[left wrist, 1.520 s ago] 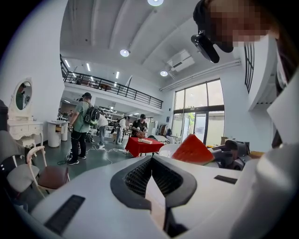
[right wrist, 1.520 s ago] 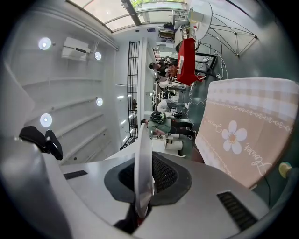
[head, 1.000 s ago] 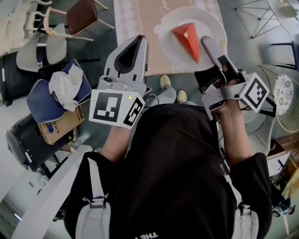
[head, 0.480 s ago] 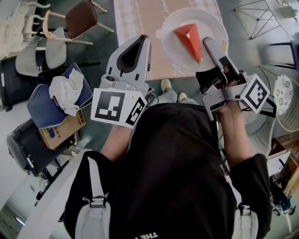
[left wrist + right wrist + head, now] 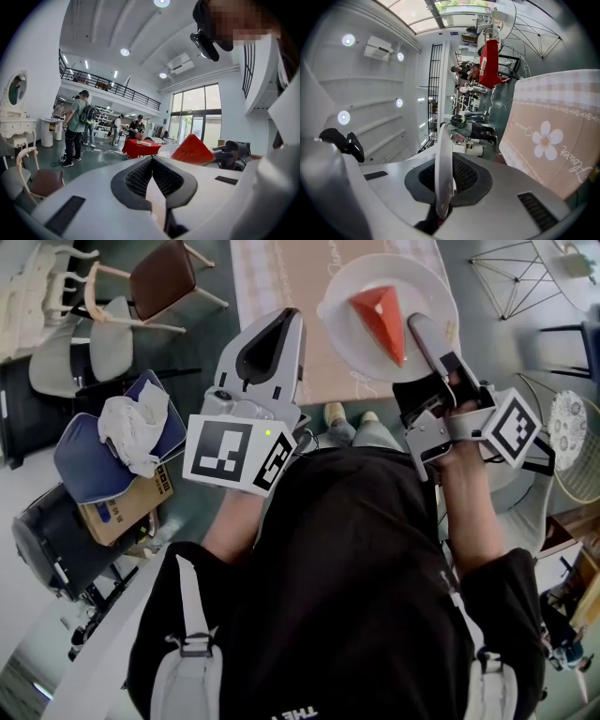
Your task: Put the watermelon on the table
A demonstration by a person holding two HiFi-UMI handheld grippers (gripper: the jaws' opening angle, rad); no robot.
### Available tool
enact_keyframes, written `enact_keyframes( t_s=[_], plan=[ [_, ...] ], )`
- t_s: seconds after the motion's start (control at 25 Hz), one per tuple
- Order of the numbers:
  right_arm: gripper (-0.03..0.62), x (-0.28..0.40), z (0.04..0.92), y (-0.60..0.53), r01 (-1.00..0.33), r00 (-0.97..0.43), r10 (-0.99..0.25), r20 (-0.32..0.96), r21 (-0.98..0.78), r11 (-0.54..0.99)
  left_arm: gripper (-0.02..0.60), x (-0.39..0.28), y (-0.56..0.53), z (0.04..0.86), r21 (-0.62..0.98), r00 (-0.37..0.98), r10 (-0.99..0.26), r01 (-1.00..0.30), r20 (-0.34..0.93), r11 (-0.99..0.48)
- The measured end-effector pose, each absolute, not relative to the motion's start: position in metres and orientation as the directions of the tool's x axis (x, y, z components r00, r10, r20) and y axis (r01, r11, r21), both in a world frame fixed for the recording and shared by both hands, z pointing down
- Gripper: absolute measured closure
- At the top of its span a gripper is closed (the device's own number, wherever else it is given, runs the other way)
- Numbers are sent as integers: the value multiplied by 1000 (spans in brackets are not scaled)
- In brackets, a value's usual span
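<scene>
Plainly the weak point is the single pinch: the right gripper [image 5: 424, 331] is clamped tight on the near rim of the white plate [image 5: 427, 287], and nothing else supports it, so the plate could pivot or slip between the pads if the hand dips. The watermelon [image 5: 378, 320], a red triangular wedge, lies loose on that plate, which is held over the near edge of the table [image 5: 272, 292]; whether the plate touches the table I cannot tell. A tilt would likely send the wedge sliding, since the plate looks smooth and glossy with only a shallow rim. Set down too close to the edge, the plate might overhang and tip, or drag the soft tablecloth [image 5: 258, 268], a pinkish-beige fabric with a checked band and a white daisy print. The left gripper [image 5: 287, 320] hovers beside it with its tips together on nothing, so it offers no backup. Both grippers are pale grey moulded plastic with black ribbed pads.
</scene>
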State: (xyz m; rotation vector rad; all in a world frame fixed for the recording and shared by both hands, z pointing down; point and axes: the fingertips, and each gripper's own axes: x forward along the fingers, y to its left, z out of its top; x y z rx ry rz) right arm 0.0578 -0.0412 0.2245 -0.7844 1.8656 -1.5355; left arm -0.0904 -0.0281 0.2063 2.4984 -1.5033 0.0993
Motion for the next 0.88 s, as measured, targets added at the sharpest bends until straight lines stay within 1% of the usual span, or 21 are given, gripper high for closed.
enact_keyframes(
  t_s=[0.88],
  plan=[
    [574,55,226,-42,-85,-674,-735,-74,-980,177,569,-92,-30,203,153,468,-869,-882,160,-447]
  ],
)
